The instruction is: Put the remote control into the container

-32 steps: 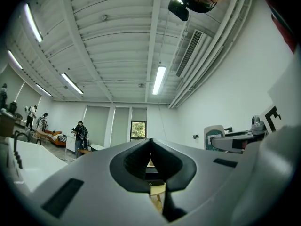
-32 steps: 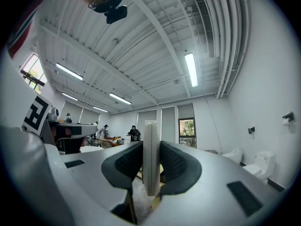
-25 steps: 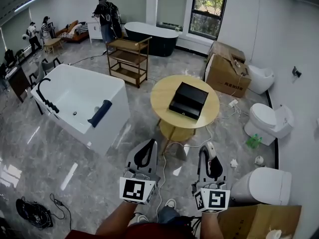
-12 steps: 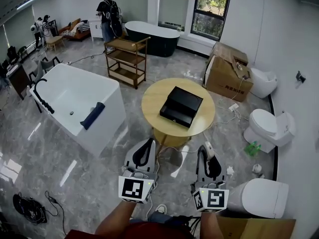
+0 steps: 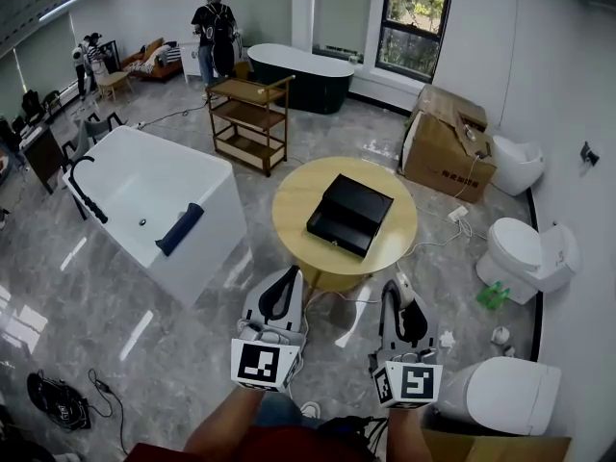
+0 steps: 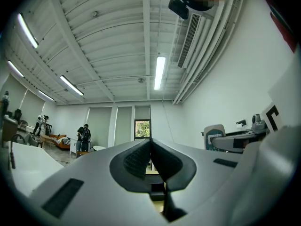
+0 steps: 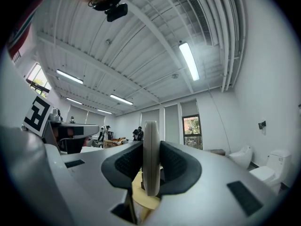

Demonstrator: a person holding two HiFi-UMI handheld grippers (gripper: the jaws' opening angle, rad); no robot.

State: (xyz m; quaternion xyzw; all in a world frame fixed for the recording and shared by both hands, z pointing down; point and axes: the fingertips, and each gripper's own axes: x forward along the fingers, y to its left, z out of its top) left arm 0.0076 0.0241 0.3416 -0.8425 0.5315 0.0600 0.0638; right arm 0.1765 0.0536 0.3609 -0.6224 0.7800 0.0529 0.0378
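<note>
- Black is the colour of the container [image 5: 348,215], a box that sits on the round wooden table [image 5: 294,200] in front of us.
- We hold the right gripper [image 5: 400,292] up in the air, near the table but not over it (well apart from the box).
- Its jaws are closed on the remote control [image 7: 151,154]. It is a thin pale thing that stands on its edge between the two dark pads, and its end pokes out past the tips.
- We hold the left gripper [image 5: 286,282] beside the right one, also in the air. Its jaws are pressed together with nothing between them.
- A white bathtub [image 5: 144,186] stands left of the table, with a dark blue thing [image 5: 181,229] on its rim.
- A white toilet [image 5: 525,253] stands by the right wall.
</note>
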